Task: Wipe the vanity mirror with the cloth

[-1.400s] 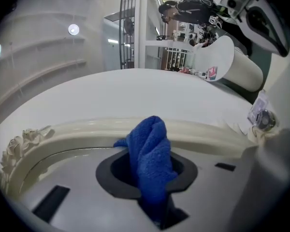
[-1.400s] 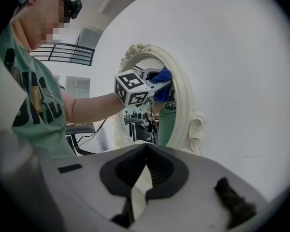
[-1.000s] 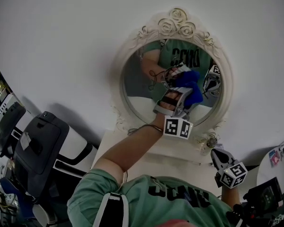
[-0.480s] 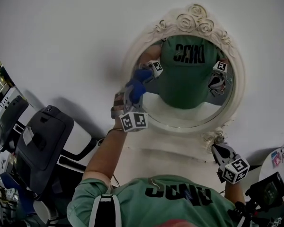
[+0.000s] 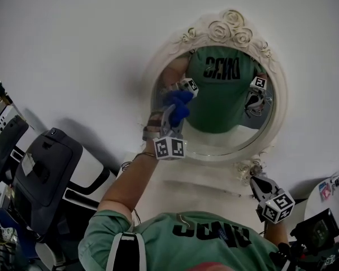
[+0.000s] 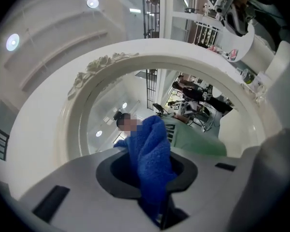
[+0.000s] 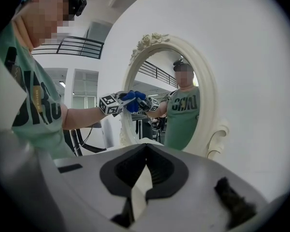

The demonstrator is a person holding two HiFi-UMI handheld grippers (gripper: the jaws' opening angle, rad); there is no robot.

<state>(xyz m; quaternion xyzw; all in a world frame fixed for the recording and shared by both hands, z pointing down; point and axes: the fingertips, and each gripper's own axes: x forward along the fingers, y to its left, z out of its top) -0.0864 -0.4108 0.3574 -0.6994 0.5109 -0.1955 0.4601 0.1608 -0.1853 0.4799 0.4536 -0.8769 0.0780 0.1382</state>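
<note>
The vanity mirror (image 5: 229, 109) is round with a cream frame (image 5: 223, 27) topped by carved roses; it hangs on a white wall. My left gripper (image 5: 175, 110) is raised to the glass's left side and is shut on a blue cloth (image 5: 179, 99), which touches the glass. In the left gripper view the blue cloth (image 6: 152, 161) stands up between the jaws, with the mirror frame (image 6: 79, 88) arching behind it. My right gripper (image 5: 255, 183) hangs low at the right, below the frame, shut with nothing in it. The right gripper view shows the mirror (image 7: 176, 105) and the cloth (image 7: 131, 102) from the side.
A pale vanity top (image 5: 200, 182) lies under the mirror. Black-and-white machines (image 5: 42, 174) stand at the lower left. A dark device (image 5: 319, 230) and small colourful items (image 5: 327, 188) sit at the lower right. The wall (image 5: 73, 49) runs behind everything.
My left gripper carried the cloth from the glass's right-middle across to its left edge, then a little back to the right. The right gripper stayed low.
</note>
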